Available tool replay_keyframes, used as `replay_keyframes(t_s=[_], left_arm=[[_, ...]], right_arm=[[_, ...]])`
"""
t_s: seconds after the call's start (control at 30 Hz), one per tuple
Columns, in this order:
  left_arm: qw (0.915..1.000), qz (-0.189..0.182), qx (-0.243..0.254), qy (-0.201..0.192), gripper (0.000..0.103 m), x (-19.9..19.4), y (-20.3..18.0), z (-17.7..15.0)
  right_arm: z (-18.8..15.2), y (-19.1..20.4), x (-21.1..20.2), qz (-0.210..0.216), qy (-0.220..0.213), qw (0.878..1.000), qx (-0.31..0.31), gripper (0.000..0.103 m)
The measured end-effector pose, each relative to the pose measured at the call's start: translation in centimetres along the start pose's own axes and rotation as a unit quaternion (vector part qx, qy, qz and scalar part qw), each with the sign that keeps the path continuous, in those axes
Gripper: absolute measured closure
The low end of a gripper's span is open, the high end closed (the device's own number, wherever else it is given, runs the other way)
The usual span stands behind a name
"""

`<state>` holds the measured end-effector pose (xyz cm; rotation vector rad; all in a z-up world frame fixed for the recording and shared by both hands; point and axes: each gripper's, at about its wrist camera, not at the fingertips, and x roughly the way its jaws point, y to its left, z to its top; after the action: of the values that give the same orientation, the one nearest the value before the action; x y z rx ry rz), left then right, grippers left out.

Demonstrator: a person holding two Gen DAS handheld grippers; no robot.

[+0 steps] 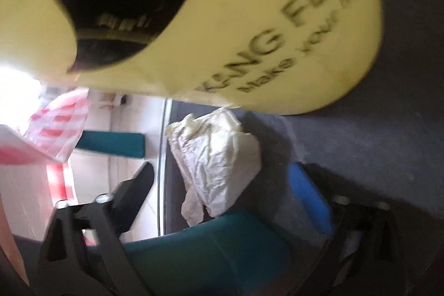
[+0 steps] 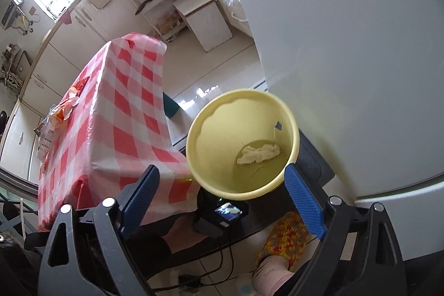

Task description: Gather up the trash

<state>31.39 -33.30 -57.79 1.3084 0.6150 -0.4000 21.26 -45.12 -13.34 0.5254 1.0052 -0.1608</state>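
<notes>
A yellow bin (image 2: 244,138) hangs in the air before my right gripper (image 2: 222,185), mouth toward the camera. A crumpled white tissue (image 2: 258,153) lies inside it. My right gripper is open; its right blue finger (image 2: 304,201) is at the bin's rim, its left blue finger (image 2: 140,196) stands apart. In the left wrist view the bin's outer wall (image 1: 222,32) with black lettering fills the top. My left gripper (image 1: 230,199) looks shut on the bin's rim. A crumpled white paper (image 1: 216,157) lies on a dark surface between its fingers (image 1: 310,196).
A table under a red-and-white checked cloth (image 2: 122,113) stands left, with wrappers (image 2: 59,115) on top. A large white appliance (image 2: 347,46) fills the right. Kitchen cabinets and shelves stand behind. Cables and a small lit screen (image 2: 229,211) lie below.
</notes>
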Motion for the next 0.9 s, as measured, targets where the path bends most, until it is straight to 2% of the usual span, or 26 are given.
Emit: replay_keyframes(t_s=[0.03, 0.07, 0.1, 0.2, 0.23, 0.3, 0.33, 0.37, 0.4, 0.53, 0.6, 0.63, 0.67, 0.7, 0.73, 0.8, 0.9], left_arm=[[0.9998, 0.011, -0.014, 0.012, 0.058, 0.4, 0.5, 0.2], [0.9993, 0.011, -0.031, 0.019, 0.073, 0.4, 1.1, 0.5], [0.9983, 0.011, -0.049, 0.028, 0.08, 0.8, 1.8, 0.8], [0.991, 0.024, -0.102, 0.084, 0.08, 2.4, 3.1, 1.8], [0.9866, 0.021, -0.118, 0.111, 0.08, 3.4, 3.5, 2.1], [0.9805, 0.006, -0.143, 0.134, 0.081, 4.0, 3.9, 2.3], [0.9785, -0.004, -0.153, 0.138, 0.085, 4.5, 4.4, 2.4], [0.9784, -0.008, -0.158, 0.133, 0.098, 4.6, 4.8, 2.4], [0.9786, -0.014, -0.158, 0.131, 0.103, 4.9, 5.3, 2.4], [0.981, -0.023, -0.156, 0.112, 0.103, 3.5, 4.5, 2.1], [0.9822, 0.004, -0.157, 0.102, 0.102, 1.8, 4.3, 2.7], [0.9816, 0.033, -0.163, 0.094, 0.101, 0.4, 4.0, 3.1], [0.9795, 0.057, -0.167, 0.098, 0.079, -0.3, 3.6, 3.4], [0.978, 0.062, -0.167, 0.108, 0.029, -0.2, 3.6, 3.6], [0.976, 0.076, -0.165, 0.119, 0.016, -0.2, 3.1, 3.9], [0.9754, 0.109, -0.152, 0.117, 0.011, -0.2, 2.3, 4.4], [0.974, 0.109, -0.152, 0.129, 0.009, 0.9, 1.9, 4.9]], right_arm=[[0.0, 0.0, 0.1, 0.001, 0.002, 1.0, 0.001, 0.015], [-0.1, 0.1, 0.4, 0.003, 0.007, 1.0, 0.002, 0.015], [-0.1, 0.3, 0.8, 0.006, 0.015, 1.0, 0.003, 0.015], [-0.2, 0.6, 1.6, 0.012, 0.031, 0.999, 0.002, 0.015], [-0.2, 0.6, 1.7, 0.013, 0.034, 0.999, 0.002, 0.015], [-0.2, 0.6, 1.9, 0.015, 0.037, 0.999, 0.002, 0.015], [-0.2, 0.6, 2.0, 0.015, 0.038, 0.999, 0.002, 0.015], [-0.2, 0.6, 2.1, 0.015, 0.04, 0.999, 0.003, 0.015], [-0.2, 0.6, 2.2, 0.017, 0.043, 0.999, 0.005, 0.015], [-0.1, 0.9, 2.3, 0.022, 0.045, 0.999, 0.005, 0.015], [-0.2, 1.0, 2.3, 0.024, 0.046, 0.999, 0.003, 0.015], [-0.2, 1.1, 2.4, 0.026, 0.048, 0.999, 0.004, 0.015], [-0.3, 1.0, 2.5, 0.027, 0.05, 0.998, 0.005, 0.015], [-0.4, 0.9, 2.6, 0.029, 0.053, 0.998, 0.007, 0.015], [-0.4, 1.0, 2.8, 0.031, 0.055, 0.998, 0.008, 0.015], [-0.4, 1.0, 3.0, 0.033, 0.058, 0.998, 0.007, 0.015], [-0.6, 0.7, 3.2, 0.035, 0.063, 0.997, 0.011, 0.015]])
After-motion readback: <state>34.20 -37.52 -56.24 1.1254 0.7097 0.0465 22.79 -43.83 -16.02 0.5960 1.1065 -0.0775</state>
